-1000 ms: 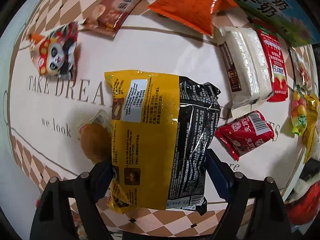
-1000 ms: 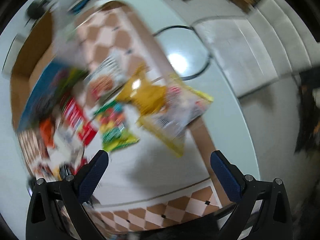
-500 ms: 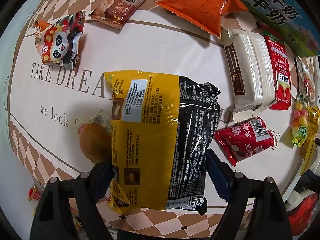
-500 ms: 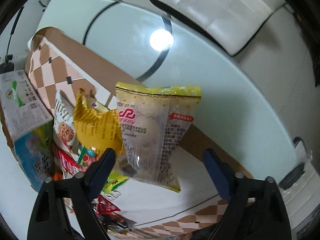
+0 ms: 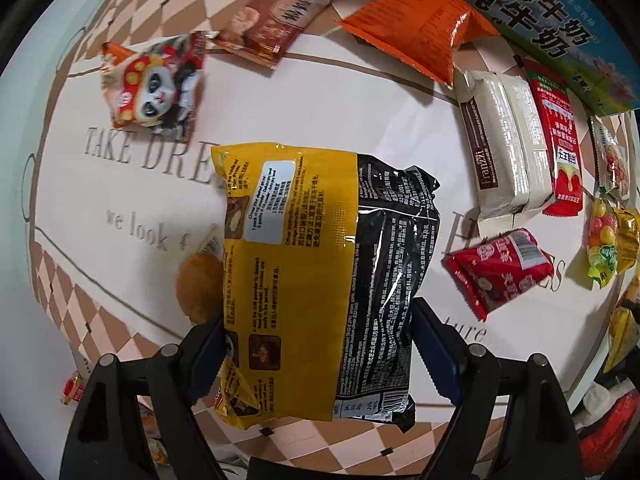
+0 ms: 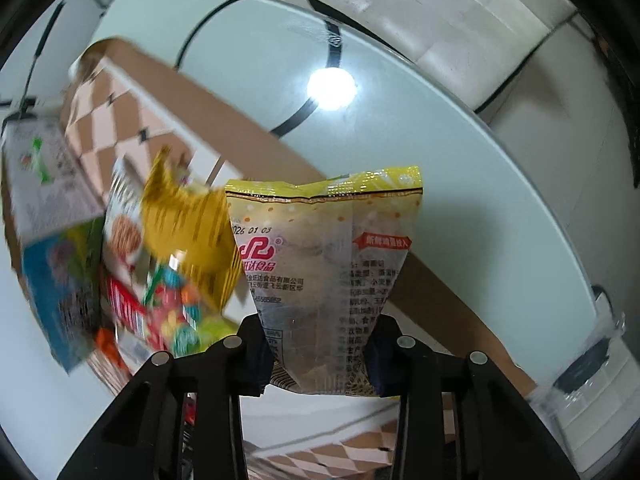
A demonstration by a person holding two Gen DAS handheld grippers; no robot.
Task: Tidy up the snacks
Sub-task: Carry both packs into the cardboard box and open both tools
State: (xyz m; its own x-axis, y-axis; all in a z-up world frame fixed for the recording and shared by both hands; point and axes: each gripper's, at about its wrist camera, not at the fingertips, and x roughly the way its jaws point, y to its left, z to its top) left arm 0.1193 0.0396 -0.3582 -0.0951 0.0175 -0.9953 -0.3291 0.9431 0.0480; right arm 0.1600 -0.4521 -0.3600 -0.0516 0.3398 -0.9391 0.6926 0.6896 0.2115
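Right wrist view: the right tool, spread and empty a moment ago, now pinches a pale yellow snack bag by its bottom edge, lifted clear of the worktop, so one more snack is picked. At 9 o'clock a blurred snack pile lies, perhaps beside a carton. Left tool still clamps the yellow-and-black packet above the mat. No container shows.

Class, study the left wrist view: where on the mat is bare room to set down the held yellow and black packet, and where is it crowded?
Bare mat lies between the panda packet, the orange bag and the white wafer pack. The right edge is crowded: red sachet, red pouch, candy bag. The left gripper holds the yellow and black packet.
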